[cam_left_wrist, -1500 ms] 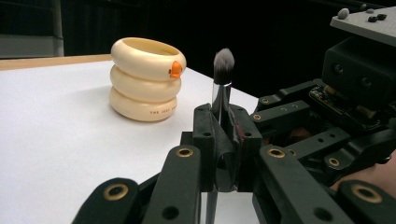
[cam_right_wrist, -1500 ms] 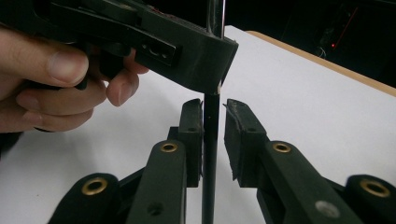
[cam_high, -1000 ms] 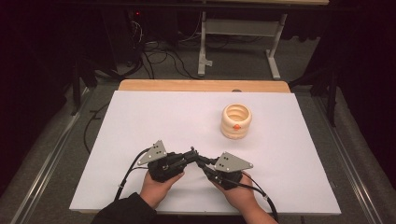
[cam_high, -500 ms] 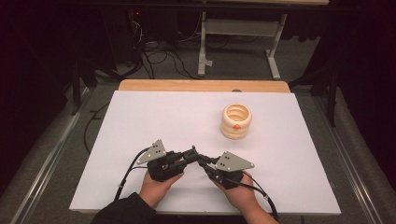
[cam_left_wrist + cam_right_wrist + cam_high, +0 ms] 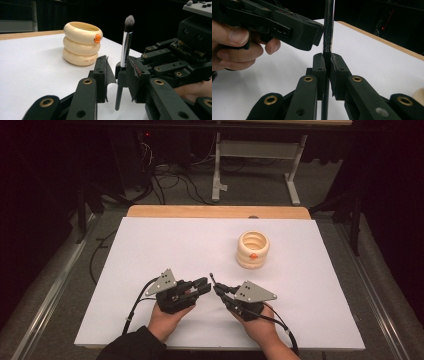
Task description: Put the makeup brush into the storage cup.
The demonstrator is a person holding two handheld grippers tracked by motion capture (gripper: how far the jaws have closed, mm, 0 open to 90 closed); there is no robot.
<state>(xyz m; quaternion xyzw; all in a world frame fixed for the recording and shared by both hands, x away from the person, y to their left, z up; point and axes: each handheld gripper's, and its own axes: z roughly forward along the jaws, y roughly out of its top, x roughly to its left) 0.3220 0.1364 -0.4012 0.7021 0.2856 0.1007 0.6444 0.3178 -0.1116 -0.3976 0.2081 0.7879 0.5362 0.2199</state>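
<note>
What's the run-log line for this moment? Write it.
right gripper: shut on brush, upright | left gripper: open around brush handle | cup: apart, far right on table

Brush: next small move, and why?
Probably carry the brush toward the cream ringed holder. The right gripper is shut on its handle, brush upright, while the left gripper stands open around it, not clamping, and the holder sits apart.

Near the cream ringed holder (image 5: pixel 253 249), the right gripper (image 5: pixel 218 289) is clamped on a brush handle (image 5: pixel 328 37), while the left gripper (image 5: pixel 205 284), jaws apparently parted, faces it closely.
</note>
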